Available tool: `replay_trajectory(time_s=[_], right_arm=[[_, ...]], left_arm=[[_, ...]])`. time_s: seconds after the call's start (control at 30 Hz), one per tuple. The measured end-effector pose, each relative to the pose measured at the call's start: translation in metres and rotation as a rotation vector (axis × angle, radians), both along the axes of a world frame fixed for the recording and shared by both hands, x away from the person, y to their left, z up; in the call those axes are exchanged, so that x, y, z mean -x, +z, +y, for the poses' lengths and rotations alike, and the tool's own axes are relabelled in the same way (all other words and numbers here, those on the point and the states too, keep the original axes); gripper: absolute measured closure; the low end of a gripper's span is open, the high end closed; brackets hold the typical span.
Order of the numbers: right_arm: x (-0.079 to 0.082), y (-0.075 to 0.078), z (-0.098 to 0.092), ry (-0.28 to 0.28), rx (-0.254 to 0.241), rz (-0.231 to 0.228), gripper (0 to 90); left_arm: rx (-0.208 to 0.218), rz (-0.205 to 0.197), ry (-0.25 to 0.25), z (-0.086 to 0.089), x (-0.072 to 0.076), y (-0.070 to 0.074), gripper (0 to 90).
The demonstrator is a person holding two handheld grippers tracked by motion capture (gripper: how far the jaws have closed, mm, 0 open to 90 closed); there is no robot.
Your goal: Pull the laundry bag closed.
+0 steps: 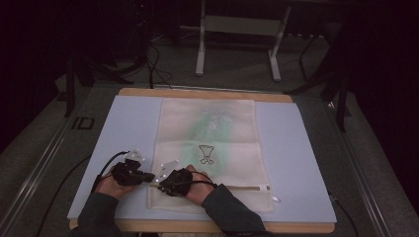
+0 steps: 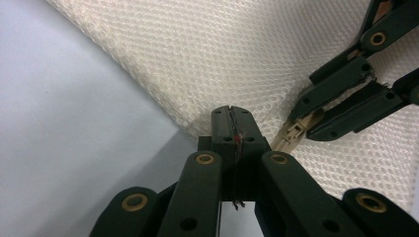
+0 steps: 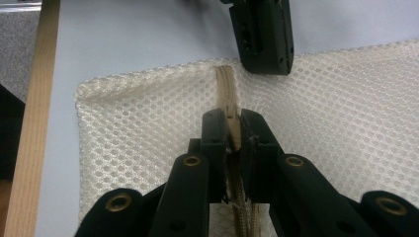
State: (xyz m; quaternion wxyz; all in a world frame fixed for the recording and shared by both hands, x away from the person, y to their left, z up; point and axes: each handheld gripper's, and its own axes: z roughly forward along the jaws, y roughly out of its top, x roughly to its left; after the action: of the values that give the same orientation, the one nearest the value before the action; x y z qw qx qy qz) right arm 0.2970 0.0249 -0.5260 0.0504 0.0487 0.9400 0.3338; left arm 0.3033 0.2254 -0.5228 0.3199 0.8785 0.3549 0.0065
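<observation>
I am working the zip of a cream mesh laundry bag (image 1: pixel 207 148) that lies flat on the pale blue mat (image 1: pixel 123 128) covering the table (image 1: pixel 207 92), its zipped end toward me. My left tongs (image 2: pixel 230 126) are closed tight on the bag's edge right at the end of the zip, pinning the mesh; my right tongs (image 3: pixel 231 131) are closed on the beige zip pull (image 3: pixel 232 129), which sits close to that same end, so the two pairs of tongs are just beside each other near the bag's near left corner. From above, a dark slit (image 1: pixel 242 187) runs along the zip line to the right of my right hand (image 1: pixel 195 185), toward the far end of the track, so I judge the zip to be standing open over most of its length with the pull at the left end; whether I am finishing an opening pull or about to draw it closed I cannot tell from here. As for contents, a greenish shape (image 1: pixel 217 131) shows faintly through the mesh in the upper half, perhaps a garment inside, and a small dark printed figure (image 1: pixel 206 154) sits on the bag's middle; the zip mouth itself shows nothing going in or coming out.
</observation>
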Motion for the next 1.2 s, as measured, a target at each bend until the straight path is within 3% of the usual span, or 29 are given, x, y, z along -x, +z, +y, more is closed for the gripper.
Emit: replay_trajectory(time_s=[0.17,0.27,0.5,0.83,1.2], right_arm=[[-0.0014,-0.0015,-0.0018,-0.008,-0.018,0.018,82.1],[-0.0013,-0.0018,-0.0023,-0.01,-0.021,0.02,82.1],[-0.0016,-0.0022,-0.0027,-0.014,-0.026,0.023,82.1],[0.0,0.0011,-0.0003,-0.001,-0.002,0.002,82.1],[0.0027,0.0072,-0.0082,0.006,0.04,-0.017,82.1]], left_arm=[[-0.021,-0.012,-0.018,-0.0068,0.0045,0.0016,89.8],[-0.001,-0.008,-0.015,-0.0051,0.0062,0.0014,89.8],[-0.004,-0.007,-0.019,-0.0059,0.0084,0.0008,89.7],[-0.045,-0.013,-0.02,-0.009,0.0068,0.0014,90.0],[-0.032,-0.011,-0.023,-0.0074,0.0062,0.0005,90.0]])
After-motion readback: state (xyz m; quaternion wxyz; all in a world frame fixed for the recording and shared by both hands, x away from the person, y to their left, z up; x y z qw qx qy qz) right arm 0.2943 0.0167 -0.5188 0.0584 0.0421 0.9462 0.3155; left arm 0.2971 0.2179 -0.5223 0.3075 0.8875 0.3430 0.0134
